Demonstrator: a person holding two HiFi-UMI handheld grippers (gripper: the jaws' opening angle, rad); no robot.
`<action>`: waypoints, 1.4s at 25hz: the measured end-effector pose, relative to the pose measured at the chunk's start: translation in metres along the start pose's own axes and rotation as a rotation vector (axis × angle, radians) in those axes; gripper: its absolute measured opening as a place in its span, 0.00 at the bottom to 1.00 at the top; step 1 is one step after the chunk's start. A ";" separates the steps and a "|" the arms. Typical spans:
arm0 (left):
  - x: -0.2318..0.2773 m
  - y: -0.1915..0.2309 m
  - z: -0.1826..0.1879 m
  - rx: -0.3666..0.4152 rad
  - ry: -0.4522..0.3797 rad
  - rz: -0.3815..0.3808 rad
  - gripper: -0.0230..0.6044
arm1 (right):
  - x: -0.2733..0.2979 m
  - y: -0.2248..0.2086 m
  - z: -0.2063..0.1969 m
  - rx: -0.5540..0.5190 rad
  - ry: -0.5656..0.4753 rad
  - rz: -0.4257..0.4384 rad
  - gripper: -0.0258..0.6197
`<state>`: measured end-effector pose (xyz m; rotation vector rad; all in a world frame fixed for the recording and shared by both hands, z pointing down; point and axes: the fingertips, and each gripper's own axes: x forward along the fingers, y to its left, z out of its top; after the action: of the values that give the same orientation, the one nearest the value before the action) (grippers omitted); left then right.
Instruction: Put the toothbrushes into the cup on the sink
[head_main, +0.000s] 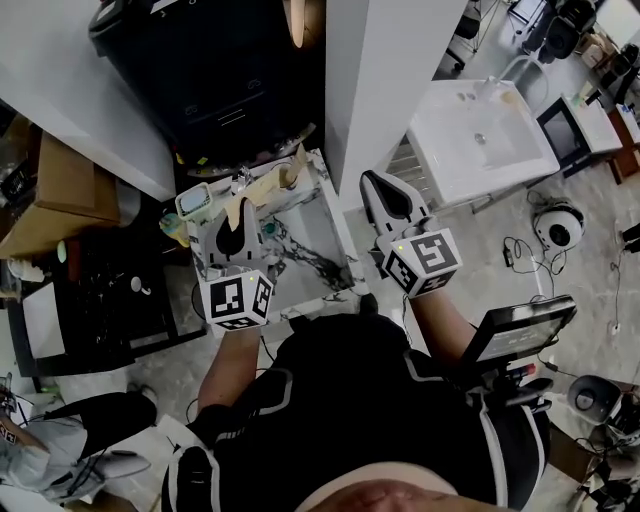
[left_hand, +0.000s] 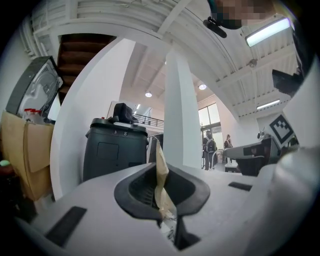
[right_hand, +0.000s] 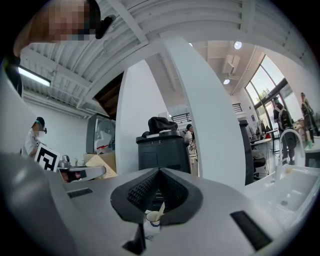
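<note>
My left gripper (head_main: 238, 222) hangs over the marble-patterned sink (head_main: 333, 222), shut on a tan toothbrush (head_main: 243, 210). In the left gripper view the flat tan handle (left_hand: 161, 181) stands upright between the dark pads (left_hand: 135, 192). My right gripper (head_main: 378, 188) is to the right of the sink by the white pillar, shut with nothing in it. In the right gripper view, just below its closed jaws (right_hand: 160, 175), a small white cup (right_hand: 150, 216) shows with a tan stick leaning in it. I cannot pick out the cup for sure in the head view.
A black bin (head_main: 230, 80) stands behind the sink, with a white pillar (head_main: 385, 80) to its right. A second white basin (head_main: 480, 130) lies further right. A cardboard box (head_main: 65, 185) and a teal-lidded container (head_main: 193, 203) are at the left. Cables (head_main: 520, 255) trail on the floor.
</note>
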<state>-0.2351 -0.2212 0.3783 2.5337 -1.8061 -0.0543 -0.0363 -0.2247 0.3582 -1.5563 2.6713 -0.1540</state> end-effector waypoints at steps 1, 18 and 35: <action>0.006 0.000 0.000 0.018 0.001 0.003 0.09 | -0.002 -0.001 0.000 -0.004 0.001 0.001 0.08; 0.087 0.004 -0.100 0.076 0.196 0.083 0.09 | -0.016 -0.038 -0.049 0.068 0.105 -0.107 0.08; 0.122 0.011 -0.182 0.098 0.361 0.118 0.09 | -0.015 -0.047 -0.081 0.069 0.165 -0.134 0.08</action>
<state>-0.1969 -0.3396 0.5596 2.2983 -1.8396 0.4722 0.0049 -0.2295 0.4435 -1.7732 2.6466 -0.3920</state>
